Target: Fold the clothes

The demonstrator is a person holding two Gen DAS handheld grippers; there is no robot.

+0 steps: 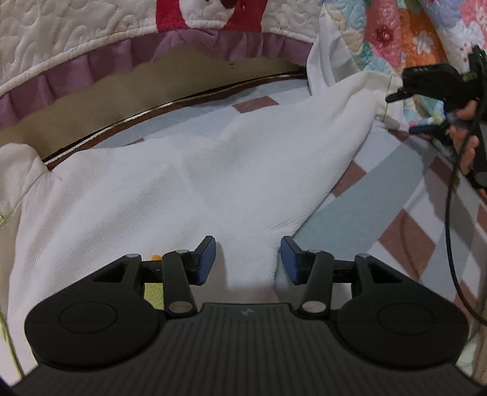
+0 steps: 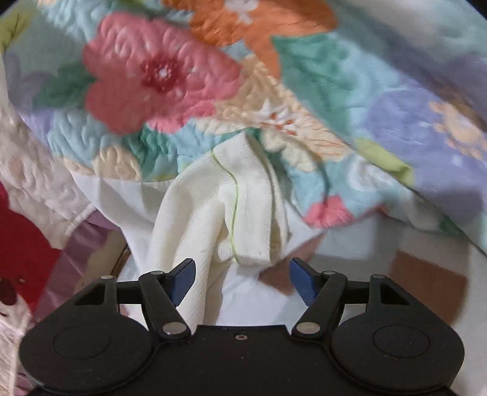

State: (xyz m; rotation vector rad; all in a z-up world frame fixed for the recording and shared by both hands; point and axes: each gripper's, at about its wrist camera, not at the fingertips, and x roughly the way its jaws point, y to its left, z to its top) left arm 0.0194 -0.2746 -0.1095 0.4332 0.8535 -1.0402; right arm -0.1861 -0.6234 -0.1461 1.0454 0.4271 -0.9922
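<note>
A white waffle-knit garment (image 1: 182, 182) lies spread across the checked bed sheet (image 1: 380, 213). My left gripper (image 1: 248, 260) hovers low over its near edge, blue pads apart, with a ridge of the cloth lying loose between them. In the left wrist view my right gripper (image 1: 406, 112) is at the far right in a person's hand (image 1: 465, 146), jaws apart, just beside the garment's far corner (image 1: 379, 100). In the right wrist view the bunched cream end of the garment (image 2: 213, 213), with lime-green stitching, lies in front of the right gripper (image 2: 243, 281), and no pad presses on it.
A floral quilt (image 2: 350, 91) is heaped behind the garment's far end. A white quilted cover with a purple ruffle (image 1: 91, 70) and a red-and-white item (image 1: 194, 15) hang at the back. A brown trimmed edge (image 1: 152, 109) borders the sheet. A black cable (image 1: 450, 213) trails at the right.
</note>
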